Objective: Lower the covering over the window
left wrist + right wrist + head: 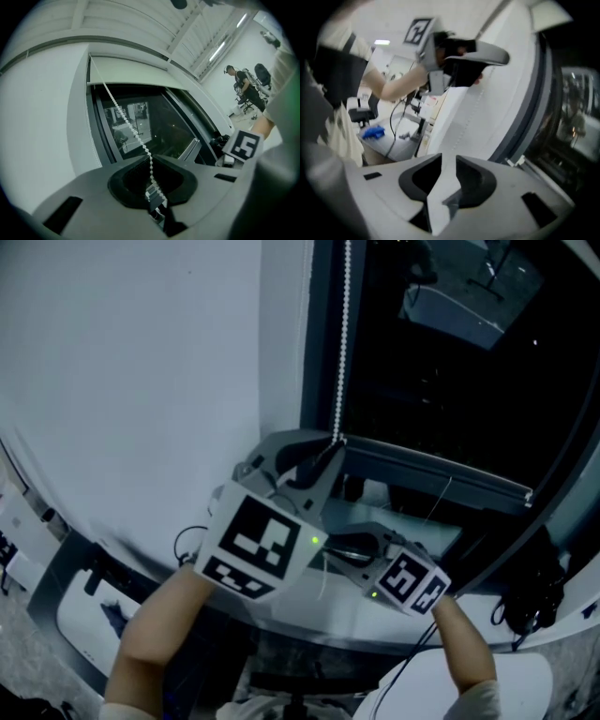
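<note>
Pale fabric roller blind (131, 70) sits rolled up at the window head, with the dark window glass (164, 126) bare below it. White bead chain (129, 124) runs straight down by the frame's left edge into the left gripper (151, 163), whose jaws are pinched nearly together on it. Right gripper (447, 161) sits beside and below, jaws spread with nothing between them, white wall (487, 108) beyond.

Step in hand, by my reading: pulling the chain. Next, the left draws downward and the right takes a hold higher up. I cannot tell which strand lowers the blind.
</note>
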A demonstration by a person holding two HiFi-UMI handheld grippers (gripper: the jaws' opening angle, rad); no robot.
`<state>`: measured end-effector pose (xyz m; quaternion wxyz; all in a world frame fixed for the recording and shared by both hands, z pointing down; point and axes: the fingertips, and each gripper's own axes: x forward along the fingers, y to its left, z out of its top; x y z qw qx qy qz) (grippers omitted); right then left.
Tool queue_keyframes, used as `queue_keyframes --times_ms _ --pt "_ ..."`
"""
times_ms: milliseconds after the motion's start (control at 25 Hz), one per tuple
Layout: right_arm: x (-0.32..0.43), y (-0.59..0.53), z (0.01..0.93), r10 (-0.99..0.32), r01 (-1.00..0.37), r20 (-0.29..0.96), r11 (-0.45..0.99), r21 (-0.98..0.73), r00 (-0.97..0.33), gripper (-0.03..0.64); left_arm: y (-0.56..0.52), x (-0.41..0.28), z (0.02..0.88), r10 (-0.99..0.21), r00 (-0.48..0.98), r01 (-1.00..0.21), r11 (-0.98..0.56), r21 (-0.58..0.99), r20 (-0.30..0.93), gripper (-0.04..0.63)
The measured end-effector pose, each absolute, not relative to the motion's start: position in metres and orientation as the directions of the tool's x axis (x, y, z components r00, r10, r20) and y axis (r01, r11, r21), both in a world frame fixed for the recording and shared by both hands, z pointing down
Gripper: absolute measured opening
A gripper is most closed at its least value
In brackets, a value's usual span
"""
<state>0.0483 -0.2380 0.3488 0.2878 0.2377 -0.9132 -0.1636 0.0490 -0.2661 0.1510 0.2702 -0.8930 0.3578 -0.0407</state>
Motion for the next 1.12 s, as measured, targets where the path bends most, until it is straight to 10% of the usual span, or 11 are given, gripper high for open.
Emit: queue_keyframes --times_ms 200,440,1120 --pt "0.073 -0.236 0.266 -0.382 -0.382 0.144 0.924 0.028 -0.913 0.133 -0.263 0.051 0.155 -0.665 0.74 -0.604 -0.592 -0.533 -0.1 0.025" --pt "0.108 -0.251 0.159 -0.499 -0.51 -0.193 0.86 0.008 -0.845 0.133 -0.263 0.07 0.195 -0.652 0.758 -0.55 -0.631 -0.548 -0.009 0.025" --pt "0.065 -0.261 0.111 -0.549 -0.586 -0.219 0.791 0.176 -0.806 0.159 -0.266 0.08 0.332 -0.615 0.764 -0.502 -0.756 -0.42 0.193 0.025"
